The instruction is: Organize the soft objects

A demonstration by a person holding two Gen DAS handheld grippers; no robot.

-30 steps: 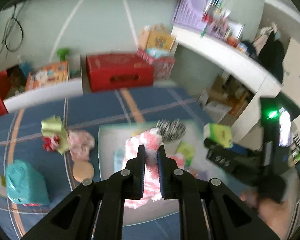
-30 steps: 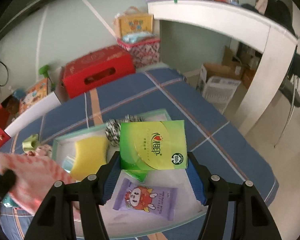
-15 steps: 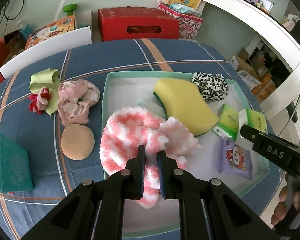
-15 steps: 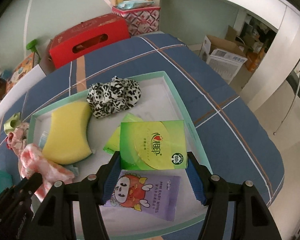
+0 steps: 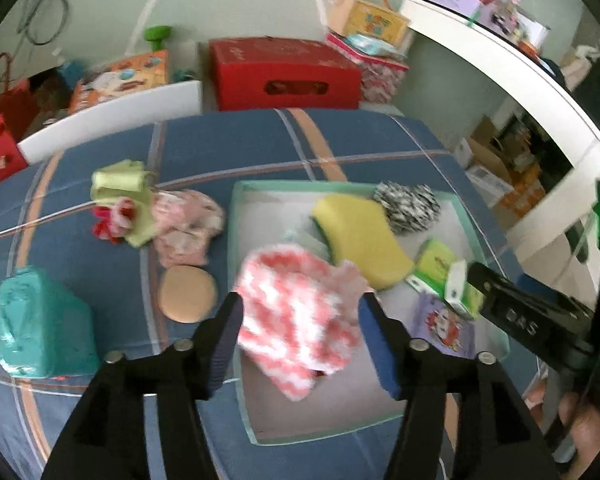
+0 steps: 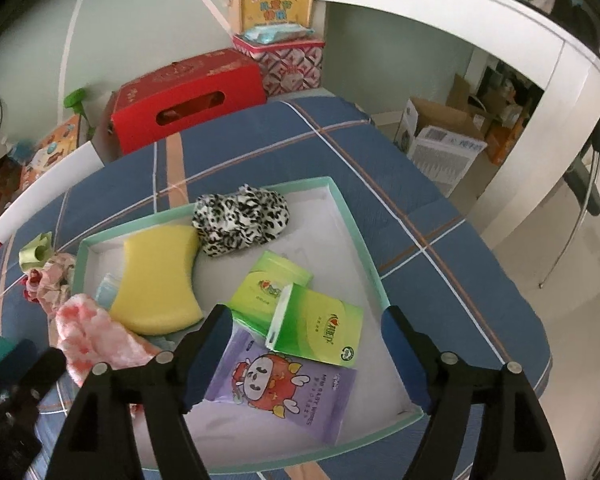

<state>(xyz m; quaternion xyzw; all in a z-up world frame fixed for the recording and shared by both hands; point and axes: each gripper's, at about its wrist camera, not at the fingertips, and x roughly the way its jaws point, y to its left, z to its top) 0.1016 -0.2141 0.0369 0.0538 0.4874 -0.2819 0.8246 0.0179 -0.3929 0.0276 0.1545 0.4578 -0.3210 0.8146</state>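
Note:
A teal-rimmed white tray [image 5: 236, 240] [image 6: 356, 232] sits on the blue plaid table. My left gripper [image 5: 300, 320] is open just above a pink-and-white fluffy sock [image 5: 296, 312] [image 6: 92, 332] lying over the tray's left part. My right gripper [image 6: 306, 332] is open above a green tissue pack [image 6: 320, 332] that rests tilted on another green pack [image 6: 268, 284] and a purple wipes pack [image 6: 284, 392]. A yellow sponge [image 5: 360, 236] [image 6: 156, 276] and a leopard-print soft item [image 5: 408, 204] [image 6: 240, 220] also lie in the tray.
Left of the tray lie a pink cloth [image 5: 184, 224], a light green item with red trim [image 5: 120, 196], a tan round puff [image 5: 186, 294] and a teal pouch [image 5: 40, 324]. A red box [image 5: 284, 72] stands behind the table. The table's right edge drops to the floor.
My left gripper opened and let go of the pink-and-white sock, which now lies in the tray. My right gripper opened and dropped the green tissue pack onto the other packs.

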